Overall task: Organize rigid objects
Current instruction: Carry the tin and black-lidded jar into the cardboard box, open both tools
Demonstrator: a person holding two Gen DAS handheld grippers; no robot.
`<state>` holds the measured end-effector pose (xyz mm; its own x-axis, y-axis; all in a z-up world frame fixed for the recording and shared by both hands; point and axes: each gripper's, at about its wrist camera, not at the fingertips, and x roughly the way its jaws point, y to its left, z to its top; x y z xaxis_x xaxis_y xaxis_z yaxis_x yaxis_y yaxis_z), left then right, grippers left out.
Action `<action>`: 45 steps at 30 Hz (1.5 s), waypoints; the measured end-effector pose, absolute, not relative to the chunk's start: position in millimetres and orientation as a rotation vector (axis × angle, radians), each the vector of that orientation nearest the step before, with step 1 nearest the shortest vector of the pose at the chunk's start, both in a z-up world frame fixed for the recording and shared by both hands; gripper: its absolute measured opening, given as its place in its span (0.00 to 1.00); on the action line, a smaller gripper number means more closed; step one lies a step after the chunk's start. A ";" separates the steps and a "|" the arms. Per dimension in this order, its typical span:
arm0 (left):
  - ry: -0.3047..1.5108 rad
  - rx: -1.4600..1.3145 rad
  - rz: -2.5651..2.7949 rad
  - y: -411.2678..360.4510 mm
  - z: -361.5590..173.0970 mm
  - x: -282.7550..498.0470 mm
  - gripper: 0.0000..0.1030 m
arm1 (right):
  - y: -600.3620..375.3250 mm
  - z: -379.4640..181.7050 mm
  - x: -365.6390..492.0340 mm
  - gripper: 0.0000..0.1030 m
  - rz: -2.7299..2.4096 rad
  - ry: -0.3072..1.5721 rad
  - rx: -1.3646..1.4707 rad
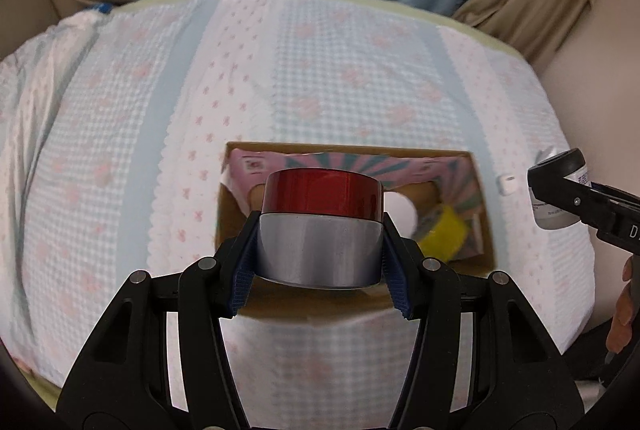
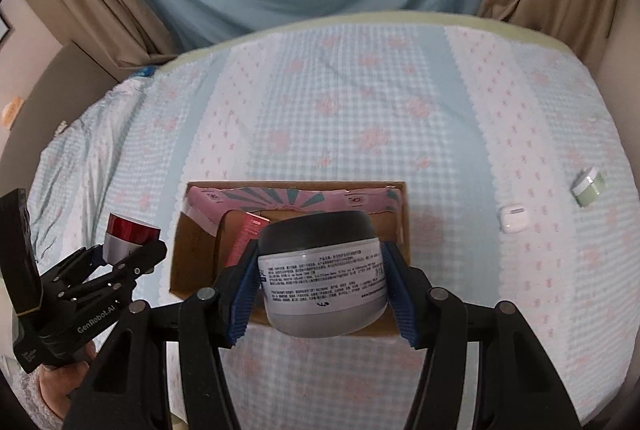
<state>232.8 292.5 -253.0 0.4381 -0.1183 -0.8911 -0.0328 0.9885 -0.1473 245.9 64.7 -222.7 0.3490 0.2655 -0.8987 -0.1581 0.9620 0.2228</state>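
My left gripper [image 1: 320, 250] is shut on a silver jar with a red lid [image 1: 320, 226], held above the near side of an open cardboard box [image 1: 232, 213]. The box holds a yellow tape roll [image 1: 444, 234] and a pink printed liner. My right gripper [image 2: 322, 278] is shut on a grey jar with a black lid [image 2: 324, 270], held over the near edge of the same box [image 2: 192, 262]. A red carton [image 2: 246, 238] lies inside it. The left gripper with its jar [image 2: 126, 238] shows at the left of the right wrist view; the right gripper's jar [image 1: 556, 205] shows at the right of the left wrist view.
A white earbud case [image 2: 514, 218] and a small green jar [image 2: 588, 185] lie on the checked bedspread [image 2: 360, 101] right of the box. Curtains hang behind the bed. A wall runs along the bed's right side.
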 end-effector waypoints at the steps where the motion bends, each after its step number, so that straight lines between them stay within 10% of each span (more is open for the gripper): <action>1: 1.128 -0.152 -0.053 296.5 -260.0 238.8 0.50 | 67.5 -229.6 252.3 0.53 0.269 1.197 0.102; 25: 1.323 -0.107 -0.055 294.1 -367.3 320.6 0.51 | 73.7 -364.7 331.1 0.53 0.187 1.401 0.108; 26: 1.318 -0.122 -0.063 294.2 -366.1 320.9 0.55 | 70.7 -366.8 331.6 0.55 0.187 1.407 0.149; 28: 1.313 -0.135 -0.056 294.6 -363.2 322.5 0.99 | 66.2 -366.0 331.5 0.77 0.185 1.398 0.219; 30: 1.286 -0.138 -0.058 295.1 -358.5 321.8 1.00 | 65.6 -362.0 331.1 1.00 0.211 1.378 0.240; 45: 1.233 -0.135 -0.015 303.6 -317.4 292.7 1.00 | 60.5 -324.0 308.8 1.00 0.238 1.308 0.234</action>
<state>292.7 303.6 -317.4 0.3327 -0.0844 -0.9392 -0.0615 0.9919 -0.1109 308.8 60.5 -324.0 0.2422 0.3031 -0.9217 -0.0403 0.9523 0.3026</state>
